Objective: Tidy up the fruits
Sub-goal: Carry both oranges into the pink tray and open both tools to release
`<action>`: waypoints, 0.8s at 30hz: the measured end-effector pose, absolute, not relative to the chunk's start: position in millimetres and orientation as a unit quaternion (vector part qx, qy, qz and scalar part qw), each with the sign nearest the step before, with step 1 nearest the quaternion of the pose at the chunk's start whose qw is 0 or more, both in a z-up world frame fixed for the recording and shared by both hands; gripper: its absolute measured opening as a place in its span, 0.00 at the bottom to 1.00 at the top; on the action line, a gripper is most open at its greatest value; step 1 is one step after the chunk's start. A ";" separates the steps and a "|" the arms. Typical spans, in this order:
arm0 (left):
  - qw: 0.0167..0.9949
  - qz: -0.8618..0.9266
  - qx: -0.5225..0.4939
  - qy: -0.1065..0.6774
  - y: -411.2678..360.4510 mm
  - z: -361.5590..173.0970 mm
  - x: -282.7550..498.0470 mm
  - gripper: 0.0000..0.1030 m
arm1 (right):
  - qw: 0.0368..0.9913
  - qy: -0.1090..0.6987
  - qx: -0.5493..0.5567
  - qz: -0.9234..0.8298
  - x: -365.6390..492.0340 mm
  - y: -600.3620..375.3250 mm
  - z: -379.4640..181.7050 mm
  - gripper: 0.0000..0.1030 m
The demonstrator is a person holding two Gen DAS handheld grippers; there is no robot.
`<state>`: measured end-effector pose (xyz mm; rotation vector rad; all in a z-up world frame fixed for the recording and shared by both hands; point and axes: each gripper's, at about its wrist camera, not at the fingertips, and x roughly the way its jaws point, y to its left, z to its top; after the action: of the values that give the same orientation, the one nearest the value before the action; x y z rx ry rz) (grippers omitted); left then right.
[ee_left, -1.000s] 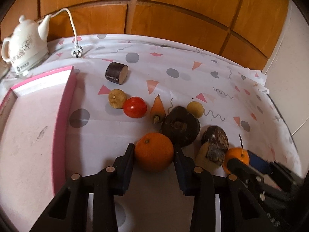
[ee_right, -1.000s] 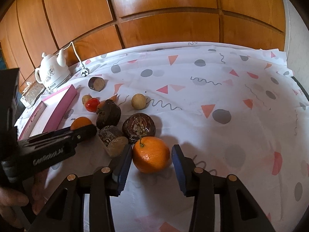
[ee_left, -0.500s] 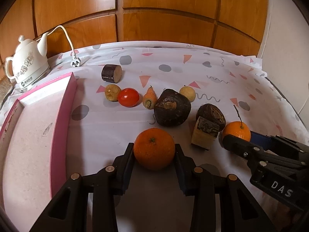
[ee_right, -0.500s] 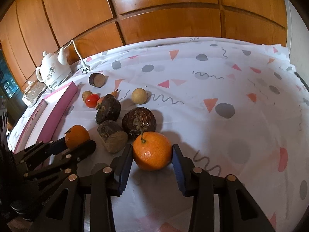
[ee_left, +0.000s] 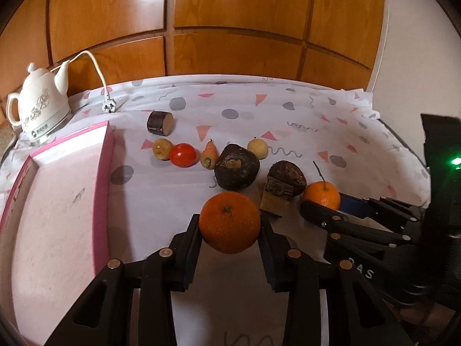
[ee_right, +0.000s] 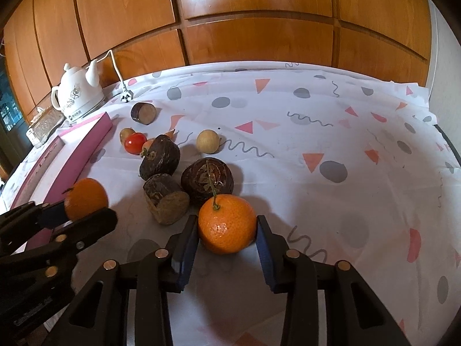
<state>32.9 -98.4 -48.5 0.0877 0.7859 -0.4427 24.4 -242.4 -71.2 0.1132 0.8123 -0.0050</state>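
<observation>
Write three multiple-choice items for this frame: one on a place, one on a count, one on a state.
1. Where is the white kettle? A past the pink box's far end; B inside the box; C on the floor.
2. How many oranges show? A one; B two; C four.
3. The left gripper's jaws are: A open, empty; B shut on a tomato; C shut on an orange.
Key: A, it stands beyond the box; B, the held orange and a stemmed orange; C, pads press its sides.
</observation>
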 end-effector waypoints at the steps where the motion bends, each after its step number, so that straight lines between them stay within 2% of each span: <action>1: 0.900 -0.210 0.041 0.379 -96.8 -47.2 31.5 0.37 | 0.917 0.396 0.054 -0.004 23.8 -242.3 -70.8 0.38; 13: 0.916 -0.179 0.002 0.359 -68.1 -26.3 25.7 0.37 | 0.919 0.389 0.061 -0.026 11.0 -240.3 -65.2 0.37; 24: 0.928 -0.134 -0.022 0.346 -39.5 -13.2 27.9 0.37 | 0.932 0.358 0.051 0.004 3.1 -211.8 -36.5 0.37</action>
<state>27.9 -39.5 -13.2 -0.0454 0.7085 -0.2750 3.1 -211.8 -36.5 0.1035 0.7318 0.0081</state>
